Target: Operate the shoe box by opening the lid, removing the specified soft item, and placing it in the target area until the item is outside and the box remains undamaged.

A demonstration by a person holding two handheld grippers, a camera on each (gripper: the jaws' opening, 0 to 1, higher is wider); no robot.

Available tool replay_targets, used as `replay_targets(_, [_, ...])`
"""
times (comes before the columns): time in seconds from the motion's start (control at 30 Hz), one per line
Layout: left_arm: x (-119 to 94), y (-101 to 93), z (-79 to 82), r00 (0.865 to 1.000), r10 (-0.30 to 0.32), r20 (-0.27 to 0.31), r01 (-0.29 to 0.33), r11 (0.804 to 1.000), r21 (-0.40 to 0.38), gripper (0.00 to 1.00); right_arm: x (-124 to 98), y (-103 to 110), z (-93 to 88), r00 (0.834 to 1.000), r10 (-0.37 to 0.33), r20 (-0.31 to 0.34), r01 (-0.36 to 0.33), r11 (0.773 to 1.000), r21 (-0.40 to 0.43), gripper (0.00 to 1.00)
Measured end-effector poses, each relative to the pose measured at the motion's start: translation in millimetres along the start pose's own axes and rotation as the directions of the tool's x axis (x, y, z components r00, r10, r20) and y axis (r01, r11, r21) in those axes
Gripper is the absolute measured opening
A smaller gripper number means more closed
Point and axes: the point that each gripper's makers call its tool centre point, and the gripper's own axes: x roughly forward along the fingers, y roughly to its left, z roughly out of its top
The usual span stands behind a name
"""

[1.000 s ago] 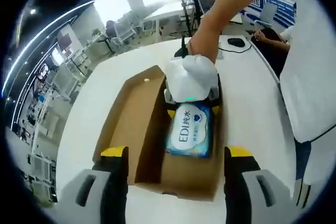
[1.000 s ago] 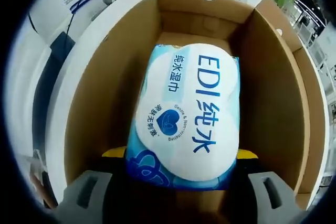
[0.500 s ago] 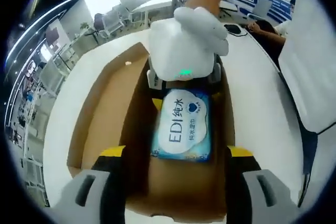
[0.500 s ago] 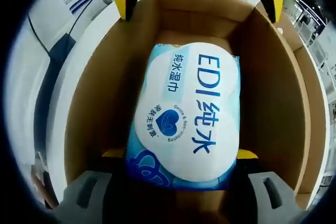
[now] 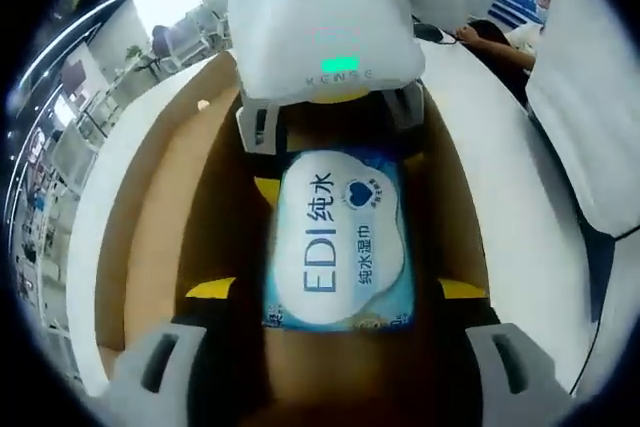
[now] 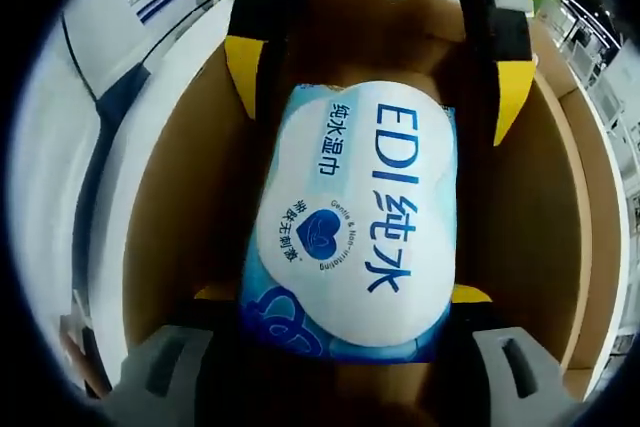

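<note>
Open cardboard box [image 5: 160, 247] on a white table [image 5: 520, 217], lid folded out toward the left of the left gripper view. Inside it, a blue-and-white wipes pack [image 5: 338, 240], lying flat at frame centre in both views, printed face up, lettering "EDI" legible.

Left gripper view: left gripper [image 5: 338, 290] reaching into the box from the bottom of the frame, jaws spread, one yellow-tipped finger at each side of the pack's near end, just beside it; contact not clear. Right gripper [image 5: 335, 169] coming in from the top centre, white housing with a green light, yellow tips down at the pack's far end. A seated person at the upper right; a white garment down the right edge.

Right gripper view: right gripper [image 6: 338, 293] at the bottom of the frame, jaws pinching the pack [image 6: 352, 217] at its near end, yellow tips just visible at either side of it. Left gripper [image 6: 370, 87] entering from the top, black fingers with yellow tips straddling the pack's far end, one at upper left, one at upper right. Box walls [image 6: 170, 197] brown on both sides; white table [image 6: 60, 177] along the left.
</note>
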Motion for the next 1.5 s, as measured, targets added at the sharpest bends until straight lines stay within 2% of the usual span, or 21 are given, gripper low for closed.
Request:
replay_targets(0.37, [19.9, -3.4, -9.5, 0.999, -0.031, -0.03, 0.031, 1.0, 0.006, 0.77, -0.2, -0.1, 1.1, 1.0, 0.001, 0.004, -0.001, 1.0, -0.001, 0.78])
replay_targets(0.67, [30.1, -1.7, -14.4, 0.998, -0.047, -0.041, 0.047, 0.999, 0.0, 0.81, 0.3, -0.6, 1.4, 1.0, 0.005, -0.003, -0.005, 1.0, 0.0, 0.78])
replay_targets(1.07, [33.2, -2.9, -16.9, 0.993, -0.094, -0.072, 0.092, 0.996, -0.021, 0.83, 1.0, 0.0, 1.9, 1.0, 0.008, -0.015, -0.008, 1.0, 0.004, 0.79])
replay_targets(1.5, [32.9, -3.8, -16.6, 0.994, -0.089, -0.066, 0.088, 0.996, -0.015, 0.83, 1.3, 0.0, 1.3, 1.0, 0.005, -0.021, -0.005, 1.0, 0.001, 0.79])
